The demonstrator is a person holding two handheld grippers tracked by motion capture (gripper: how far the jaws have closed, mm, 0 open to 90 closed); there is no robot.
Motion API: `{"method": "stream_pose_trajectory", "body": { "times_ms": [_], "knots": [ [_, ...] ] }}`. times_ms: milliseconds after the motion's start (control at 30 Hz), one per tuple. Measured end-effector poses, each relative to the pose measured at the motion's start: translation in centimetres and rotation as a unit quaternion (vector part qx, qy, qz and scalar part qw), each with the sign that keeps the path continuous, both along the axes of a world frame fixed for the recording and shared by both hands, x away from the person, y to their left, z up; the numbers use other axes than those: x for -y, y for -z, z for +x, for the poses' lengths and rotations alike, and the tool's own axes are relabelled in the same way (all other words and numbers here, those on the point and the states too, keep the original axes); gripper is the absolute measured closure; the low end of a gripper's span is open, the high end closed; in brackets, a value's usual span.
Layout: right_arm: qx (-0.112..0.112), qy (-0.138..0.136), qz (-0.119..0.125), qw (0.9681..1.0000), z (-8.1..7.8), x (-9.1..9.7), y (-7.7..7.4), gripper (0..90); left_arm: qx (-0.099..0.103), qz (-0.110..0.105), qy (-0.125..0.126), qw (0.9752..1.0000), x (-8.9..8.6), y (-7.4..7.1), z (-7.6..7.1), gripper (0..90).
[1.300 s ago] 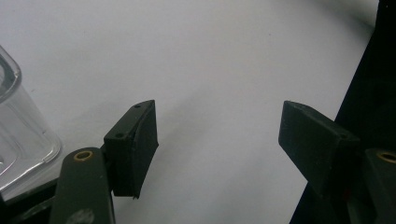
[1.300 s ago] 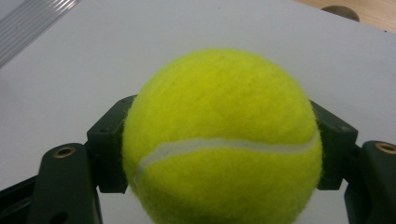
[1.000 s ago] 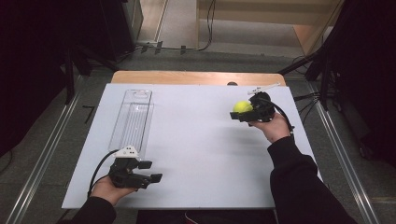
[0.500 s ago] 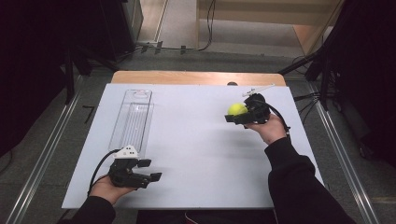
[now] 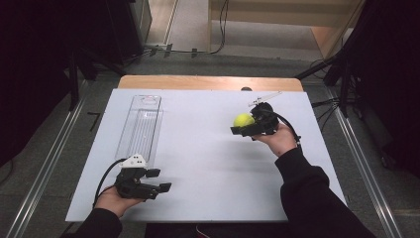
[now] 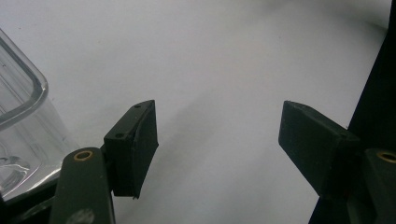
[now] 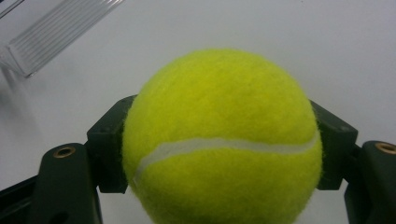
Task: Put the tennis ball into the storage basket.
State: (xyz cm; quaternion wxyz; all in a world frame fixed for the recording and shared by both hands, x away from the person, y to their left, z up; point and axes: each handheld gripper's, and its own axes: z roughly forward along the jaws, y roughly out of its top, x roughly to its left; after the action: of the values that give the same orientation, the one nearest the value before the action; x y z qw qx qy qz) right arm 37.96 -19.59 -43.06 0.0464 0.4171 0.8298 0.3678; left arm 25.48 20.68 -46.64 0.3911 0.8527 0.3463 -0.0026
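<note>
A person holds a gripper in each hand over a white bench point(image 5: 208, 168). The right gripper point(image 5: 246, 126), at the far right of the bench, has its fingers point(image 7: 107, 149) clamped on either side of a yellow tennis ball point(image 5: 243, 120), held above the surface. The left gripper point(image 5: 158, 181) sits near the front left edge, fingers point(image 6: 133, 147) spread wide with nothing between them, just beside a clear plastic container point(image 5: 141, 126)
</note>
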Motion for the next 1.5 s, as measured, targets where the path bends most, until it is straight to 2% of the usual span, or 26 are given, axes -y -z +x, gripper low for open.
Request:
{"method": "stream_pose_trajectory", "body": {
  "times_ms": [867,1233,1500],
  "knots": [
    [-0.013,-0.027,0.020,0.9994,-0.9,-2.9,0.0,23.2,-0.002,-0.007,0.001,1.0000,0.0,0.0,0.0,29.2],
    [-0.015,-0.033,0.033,0.9988,-1.0,-3.8,-0.1,23.2,-0.002,-0.005,0.000,1.0000,0.0,0.0,0.0,29.2],
    [-0.019,-0.040,0.033,0.9985,-0.9,-4.6,-0.1,23.2,-0.001,-0.001,0.001,1.0000,0.0,0.0,0.0,29.2]
  ]
}}
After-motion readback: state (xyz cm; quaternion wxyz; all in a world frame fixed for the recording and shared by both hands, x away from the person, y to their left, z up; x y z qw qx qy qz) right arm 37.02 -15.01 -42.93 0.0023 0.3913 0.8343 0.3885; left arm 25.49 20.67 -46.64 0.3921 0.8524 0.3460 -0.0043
